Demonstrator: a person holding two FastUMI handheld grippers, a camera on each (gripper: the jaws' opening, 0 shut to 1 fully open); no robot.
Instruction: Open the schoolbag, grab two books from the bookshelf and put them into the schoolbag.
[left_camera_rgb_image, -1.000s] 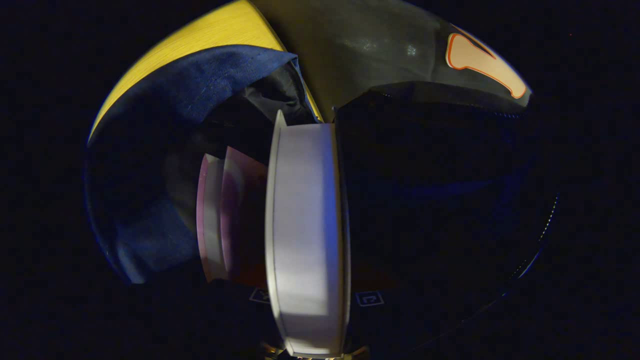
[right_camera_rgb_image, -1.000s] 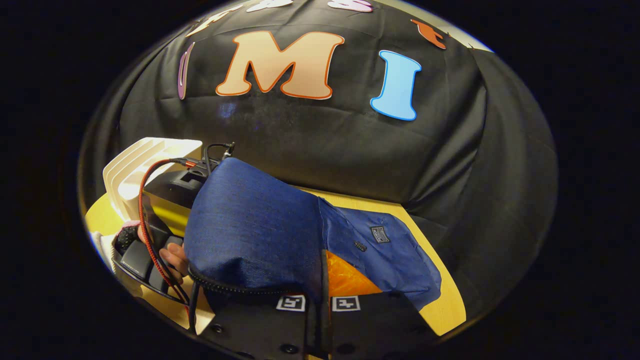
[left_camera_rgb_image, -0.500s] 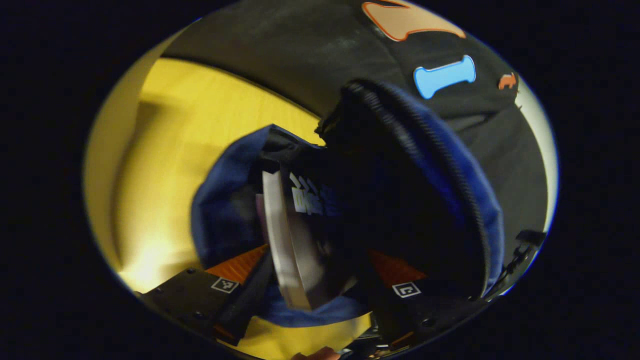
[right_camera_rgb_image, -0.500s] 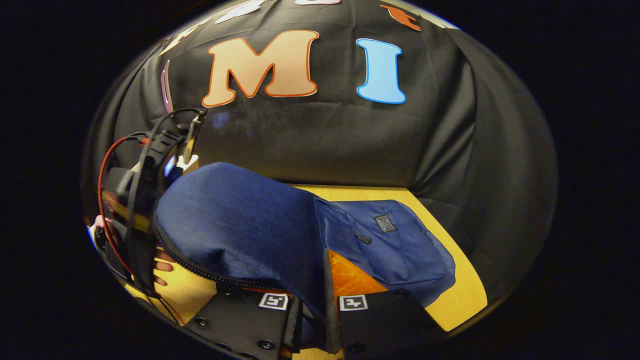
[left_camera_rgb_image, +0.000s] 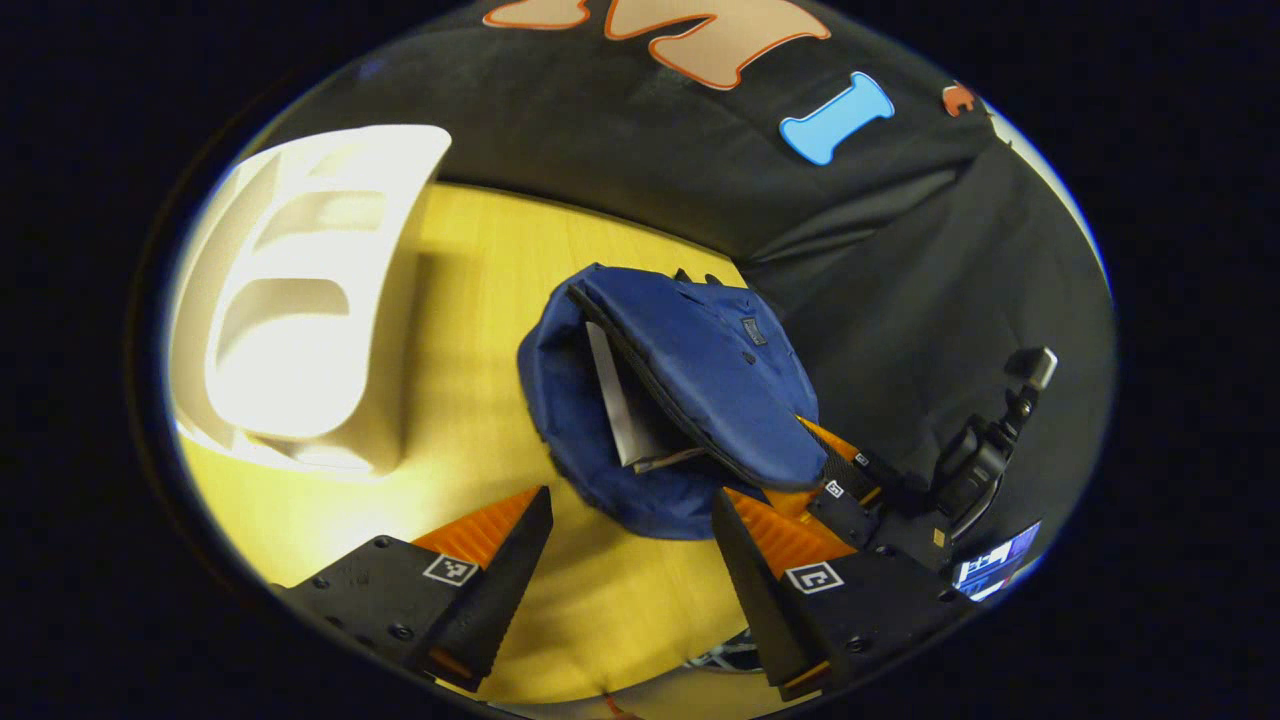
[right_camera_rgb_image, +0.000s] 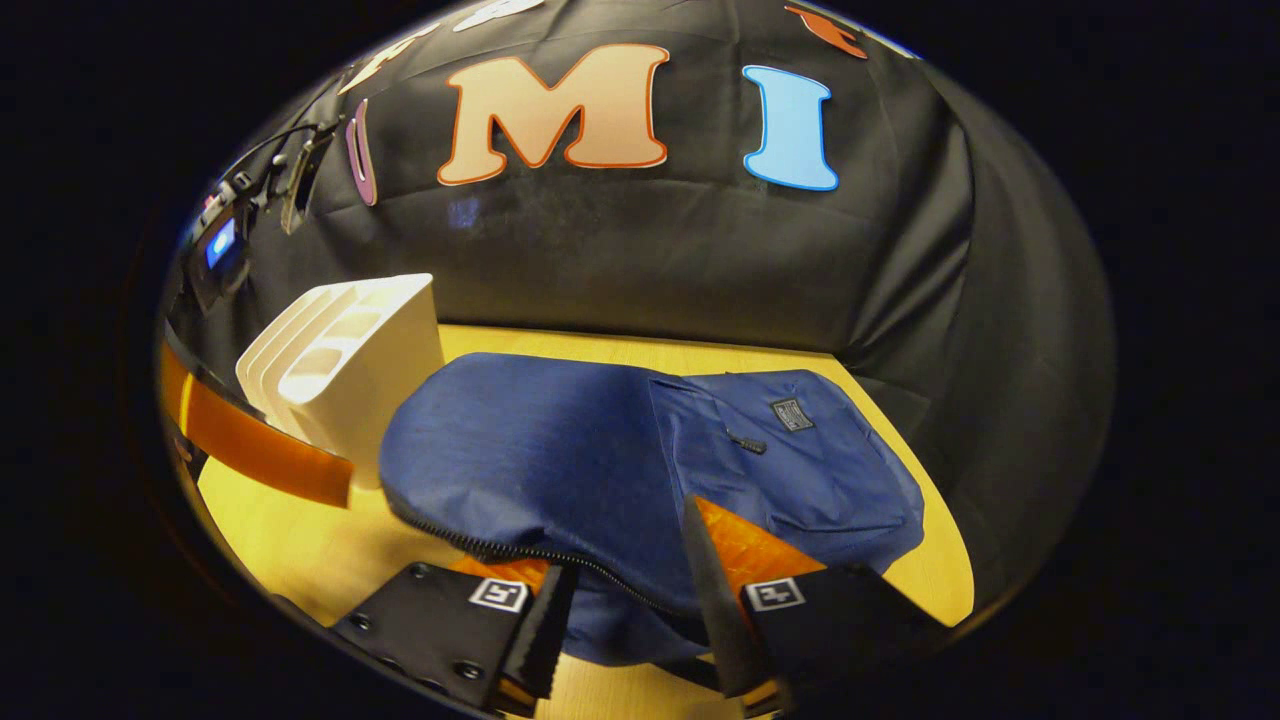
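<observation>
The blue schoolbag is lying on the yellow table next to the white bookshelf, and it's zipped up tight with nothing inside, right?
Not quite. The schoolbag does lie on the yellow table near the white bookshelf, but it is open, not zipped. The left gripper view shows its flap lifted and a book inside the opening.

Showing as matt woven cloth with a toothed zipper: the schoolbag (right_camera_rgb_image: 560, 440). Looking like smooth pale paper, peeking from its mouth: a book (left_camera_rgb_image: 622, 415). Appearing as smooth, faintly glossy moulded plastic: the bookshelf (left_camera_rgb_image: 300, 310). Gleaming as light wood grain, satin-smooth: the surface (left_camera_rgb_image: 480, 300).
</observation>
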